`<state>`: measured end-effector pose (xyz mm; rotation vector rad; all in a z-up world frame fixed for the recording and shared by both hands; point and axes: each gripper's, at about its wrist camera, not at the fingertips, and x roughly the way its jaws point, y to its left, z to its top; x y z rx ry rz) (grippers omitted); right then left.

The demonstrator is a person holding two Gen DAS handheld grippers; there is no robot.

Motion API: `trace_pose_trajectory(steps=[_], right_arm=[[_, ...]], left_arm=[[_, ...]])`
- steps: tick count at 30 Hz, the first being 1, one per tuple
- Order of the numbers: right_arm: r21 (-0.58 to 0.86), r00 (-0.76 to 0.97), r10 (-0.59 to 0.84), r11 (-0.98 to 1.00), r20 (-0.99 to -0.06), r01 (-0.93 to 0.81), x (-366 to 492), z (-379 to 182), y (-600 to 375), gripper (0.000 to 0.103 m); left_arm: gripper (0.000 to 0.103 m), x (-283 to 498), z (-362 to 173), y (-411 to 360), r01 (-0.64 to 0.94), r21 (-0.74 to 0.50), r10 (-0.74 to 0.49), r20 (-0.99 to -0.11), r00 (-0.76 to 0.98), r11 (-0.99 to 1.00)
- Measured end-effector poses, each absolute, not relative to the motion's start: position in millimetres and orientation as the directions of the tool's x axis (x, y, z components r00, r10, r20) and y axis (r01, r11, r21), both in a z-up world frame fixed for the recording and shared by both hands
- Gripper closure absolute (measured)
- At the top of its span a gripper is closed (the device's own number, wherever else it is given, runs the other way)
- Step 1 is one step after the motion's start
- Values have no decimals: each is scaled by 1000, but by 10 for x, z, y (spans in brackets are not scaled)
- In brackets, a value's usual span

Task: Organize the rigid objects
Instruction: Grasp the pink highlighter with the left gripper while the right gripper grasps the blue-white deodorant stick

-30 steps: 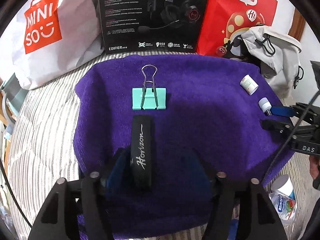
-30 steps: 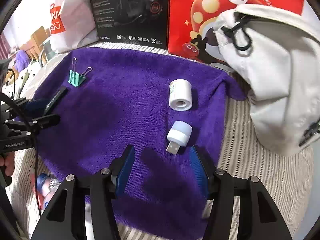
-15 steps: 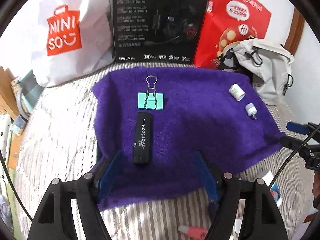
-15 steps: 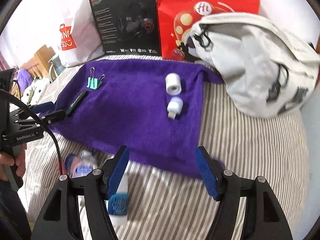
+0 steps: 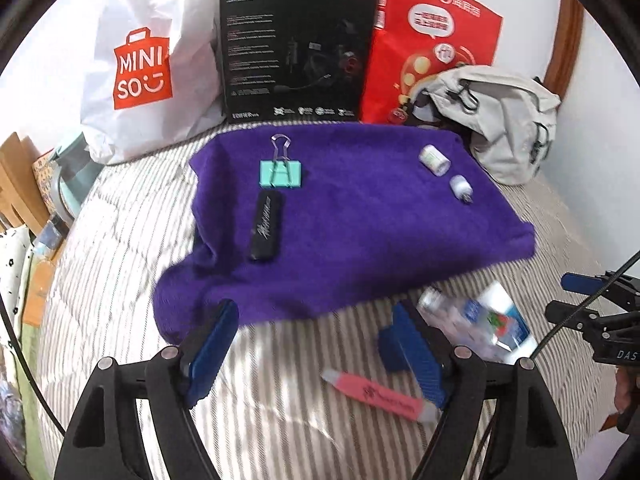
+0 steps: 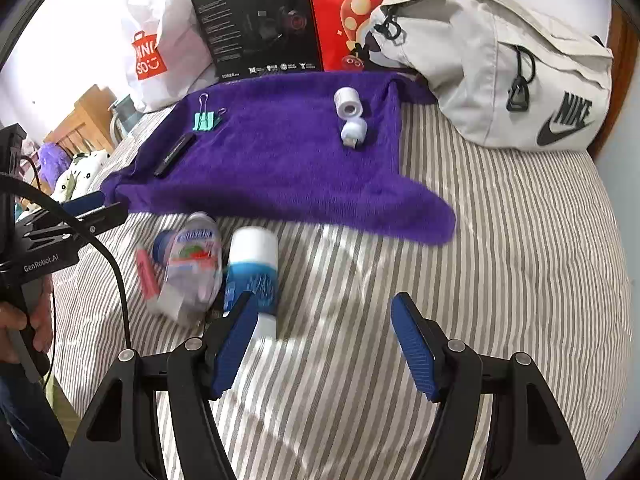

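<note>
- The left gripper (image 5: pixel 316 344), with blue-padded black fingers, is spread wide and holds nothing; it hangs over the grey-and-white striped bedcover (image 5: pixel 280 420), just near of the purple fleece cloth (image 5: pixel 360 240).
- The right gripper (image 6: pixel 324 340) is also spread wide and empty, above the striped cover near the cloth's near edge.
- On the cloth, far left, lies a mint-green binder clip with wire handles (image 5: pixel 281 172); just near of it lies a black oblong case with white script (image 5: pixel 265 225).
- On the cloth's far right sit a small white roll (image 6: pixel 348 104) and, just near of it, a small white USB plug-in lamp (image 6: pixel 353 132).
- Off the cloth, on the striped cover, a pink highlighter pen (image 5: pixel 378 396), a clear plastic bottle with a blue cap (image 6: pixel 192 256) and a white-and-blue tube-shaped container (image 6: pixel 253 276) lie close together; they are blurred.
- At the far side stand a white shopping bag with an orange logo (image 5: pixel 140 68), a black headset box (image 5: pixel 296 48) and a red paper bag (image 5: pixel 432 40); a light grey fabric bag (image 6: pixel 500 68) lies at the far right.
- A hand (image 6: pixel 20 328) grips the left gripper's handle.
</note>
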<state>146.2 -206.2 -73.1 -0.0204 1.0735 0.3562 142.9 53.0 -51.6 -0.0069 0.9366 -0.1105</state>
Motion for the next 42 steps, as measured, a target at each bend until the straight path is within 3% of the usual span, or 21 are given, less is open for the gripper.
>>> trace_pose_trajectory(steps=[12,25,33,42], right_arm=[[172,429,304,932,-851,-320,1162,-685,-2099,34],[177,416,311,927,-855,-329,1222,-750,-2031,34],[196,417,327,924,-848,-327,1283,-772,-1988,34],[225,418,351,920,-838,-321,1306,-786,-2021,34]], left_arm=[[25,1140,-843,404,83,-216,-228,-831,508,973],[24,1217,-1062,522,-1,-143,-123,-855,504,990],[22,1287,-1111,275,34,24,4,-865,501,999],[23,1018,-1096,610,32,5,-11,-875,485,999]])
